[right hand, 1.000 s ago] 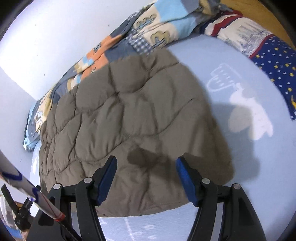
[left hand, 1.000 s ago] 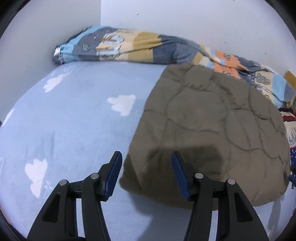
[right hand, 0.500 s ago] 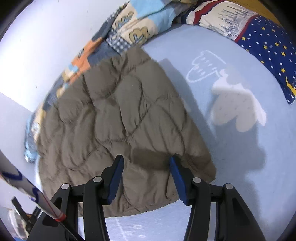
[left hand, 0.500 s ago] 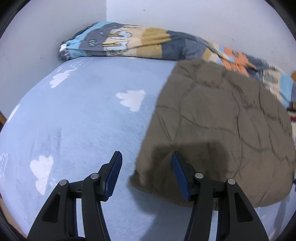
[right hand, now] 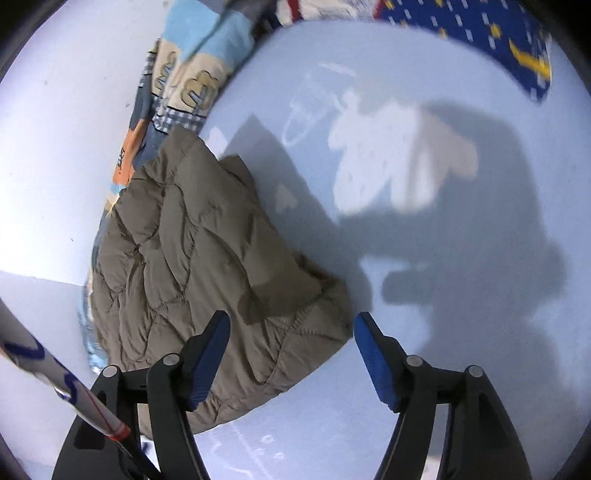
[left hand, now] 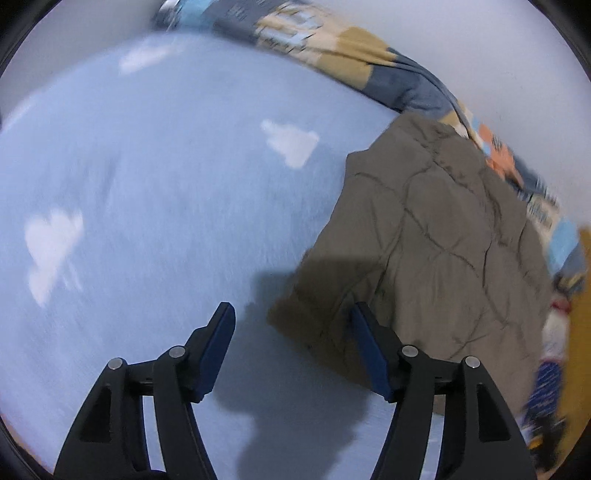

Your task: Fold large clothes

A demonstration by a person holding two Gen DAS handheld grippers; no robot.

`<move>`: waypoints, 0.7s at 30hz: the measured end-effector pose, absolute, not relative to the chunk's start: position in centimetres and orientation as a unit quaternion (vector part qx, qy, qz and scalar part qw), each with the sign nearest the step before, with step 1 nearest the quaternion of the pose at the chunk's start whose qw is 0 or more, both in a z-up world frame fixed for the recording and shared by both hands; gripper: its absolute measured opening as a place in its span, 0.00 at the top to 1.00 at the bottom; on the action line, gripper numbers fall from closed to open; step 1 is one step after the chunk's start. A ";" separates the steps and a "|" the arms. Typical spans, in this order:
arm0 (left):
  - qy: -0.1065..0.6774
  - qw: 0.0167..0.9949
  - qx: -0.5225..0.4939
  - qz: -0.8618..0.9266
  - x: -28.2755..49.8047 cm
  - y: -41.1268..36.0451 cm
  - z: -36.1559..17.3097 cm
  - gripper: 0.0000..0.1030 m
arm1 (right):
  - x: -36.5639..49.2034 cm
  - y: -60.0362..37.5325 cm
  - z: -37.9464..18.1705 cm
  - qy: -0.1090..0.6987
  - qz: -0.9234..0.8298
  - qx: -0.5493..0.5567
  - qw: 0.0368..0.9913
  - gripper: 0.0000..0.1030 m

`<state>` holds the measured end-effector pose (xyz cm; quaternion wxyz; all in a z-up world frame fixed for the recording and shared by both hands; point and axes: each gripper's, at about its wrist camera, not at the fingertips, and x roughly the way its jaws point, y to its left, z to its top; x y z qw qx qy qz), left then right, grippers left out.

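An olive-brown quilted jacket (left hand: 436,240) lies flat on a light blue bed sheet with white cloud prints (left hand: 147,206). It also shows in the right wrist view (right hand: 199,266). My left gripper (left hand: 291,332) is open and empty, hovering just above the jacket's near left corner, which lies between its blue pads. My right gripper (right hand: 291,332) is open and empty over the jacket's near right corner. Neither gripper touches the fabric as far as I can tell.
A patchwork blanket (left hand: 351,55) is bunched along the white wall at the back; it also shows in the right wrist view (right hand: 184,85). A dark blue starred pillow (right hand: 480,33) lies at the far right. A white, red-tipped rod (right hand: 55,376) crosses the lower left.
Both grippers swung outward: the left one moved left off the jacket's middle to its left corner, the right one moved right to its right corner. The jacket has not moved.
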<state>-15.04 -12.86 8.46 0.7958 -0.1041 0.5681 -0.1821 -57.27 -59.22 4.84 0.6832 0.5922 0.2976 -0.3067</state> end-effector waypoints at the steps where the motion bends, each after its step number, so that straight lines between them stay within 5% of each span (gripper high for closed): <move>1: 0.577 0.786 -0.127 -0.184 -15.1 -12.5 8.1 0.37 | -57.2 -59.2 4.4 0.292 -0.303 0.603 0.678 0.27; 21: 0.563 0.735 -0.292 -0.237 -13.4 -12.7 4.0 0.31 | -55.6 -58.9 -0.3 0.192 -0.281 0.691 0.638 0.16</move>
